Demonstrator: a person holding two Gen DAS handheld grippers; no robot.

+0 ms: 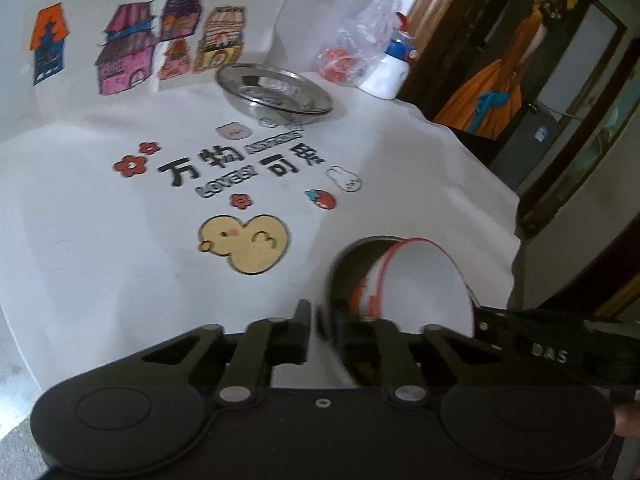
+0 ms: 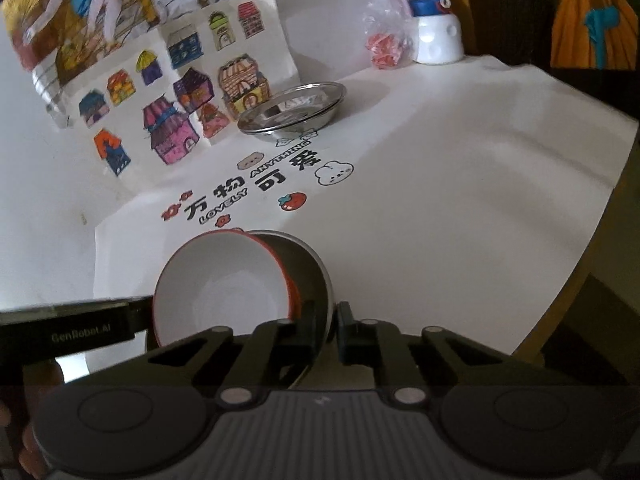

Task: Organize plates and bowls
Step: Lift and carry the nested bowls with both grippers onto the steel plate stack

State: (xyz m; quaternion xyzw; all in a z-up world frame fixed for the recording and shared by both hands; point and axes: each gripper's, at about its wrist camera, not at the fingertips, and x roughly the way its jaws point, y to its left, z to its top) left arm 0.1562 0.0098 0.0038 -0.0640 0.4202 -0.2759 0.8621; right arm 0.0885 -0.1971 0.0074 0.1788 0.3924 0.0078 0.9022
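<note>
My left gripper (image 1: 322, 320) is shut on the rim of a dark metal bowl (image 1: 348, 256), held tilted above the table. A white bowl with a red rim (image 1: 424, 280) sits nested inside it. My right gripper (image 2: 330, 320) is shut on the same dark bowl's rim (image 2: 316, 276) from the other side, with the red-rimmed white bowl (image 2: 224, 284) in front of it. A shiny steel plate (image 1: 276, 92) lies at the back of the table; it also shows in the right wrist view (image 2: 294, 108).
A white table (image 1: 80, 220) carries printed stickers and house drawings (image 1: 128, 56) propped at the back. A plastic bag (image 1: 360, 40) and a white-and-blue bottle (image 1: 390, 64) stand at the back right. The table edge drops off on the right (image 2: 580, 260).
</note>
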